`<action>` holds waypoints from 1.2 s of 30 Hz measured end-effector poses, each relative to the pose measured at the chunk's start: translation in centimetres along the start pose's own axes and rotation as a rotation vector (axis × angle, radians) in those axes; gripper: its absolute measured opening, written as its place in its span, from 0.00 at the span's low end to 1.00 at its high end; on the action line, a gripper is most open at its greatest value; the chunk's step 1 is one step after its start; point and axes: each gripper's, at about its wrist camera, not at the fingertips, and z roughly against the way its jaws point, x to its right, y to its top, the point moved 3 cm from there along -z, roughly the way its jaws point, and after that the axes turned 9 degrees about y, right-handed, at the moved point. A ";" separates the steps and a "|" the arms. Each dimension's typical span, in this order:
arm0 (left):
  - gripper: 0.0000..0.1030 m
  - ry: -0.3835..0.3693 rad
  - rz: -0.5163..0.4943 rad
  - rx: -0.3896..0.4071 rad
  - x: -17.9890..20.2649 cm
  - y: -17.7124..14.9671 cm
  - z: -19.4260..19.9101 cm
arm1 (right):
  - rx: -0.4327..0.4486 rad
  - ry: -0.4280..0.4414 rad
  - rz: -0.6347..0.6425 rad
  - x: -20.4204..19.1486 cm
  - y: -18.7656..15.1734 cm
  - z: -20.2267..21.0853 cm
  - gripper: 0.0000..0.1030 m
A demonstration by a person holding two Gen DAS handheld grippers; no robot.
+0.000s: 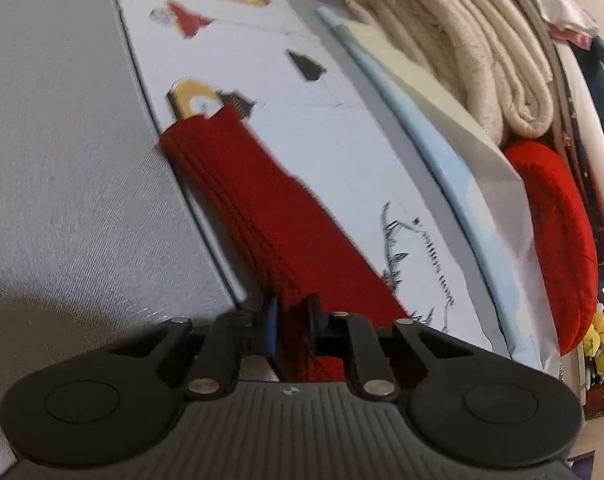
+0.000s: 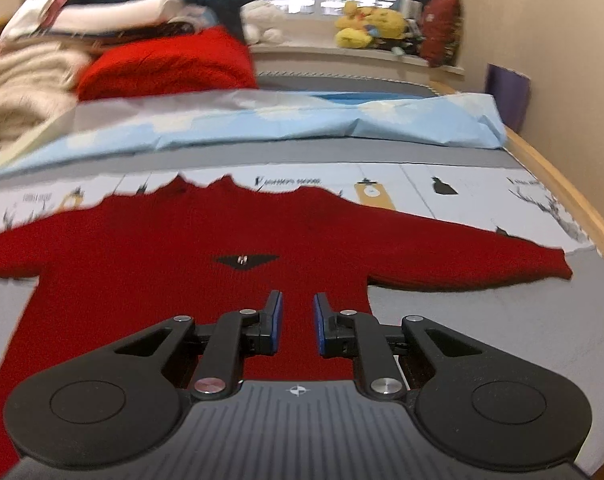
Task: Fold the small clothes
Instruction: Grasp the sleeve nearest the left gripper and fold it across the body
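Left wrist view: red sweater [image 1: 261,208] sleeve is being pinched in the left claw [image 1: 293,320]. Right wrist view: sweater is lying spread flat on the bed [image 2: 482,320], hem being nipped between the right claw [image 2: 297,320] pads, narrow gap.

A home bedroom: bed [image 2: 482,344] with grey sheet, pale blue pillow [image 2: 261,124] across the middle of the frame, folded blankets [image 2: 25,76] stacked upper left, yellow plush toys [image 2: 366,24] on the window sill [image 2: 342,54] at top.
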 end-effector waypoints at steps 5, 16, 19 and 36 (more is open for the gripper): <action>0.14 -0.030 -0.099 0.075 3.8 -0.7 3.7 | 0.011 0.055 0.024 0.1 2.3 -0.7 0.13; 0.11 -0.243 -0.503 0.147 19.4 -13.3 12.3 | -0.049 0.104 -0.184 1.1 4.7 -8.9 0.12; 0.12 -0.387 -0.628 0.078 23.7 -20.7 14.5 | -0.131 0.230 -0.337 0.9 4.1 -10.8 0.12; 0.26 -0.159 -0.727 -0.180 25.9 -23.2 8.7 | -0.225 0.245 -0.532 2.0 1.3 -16.6 0.23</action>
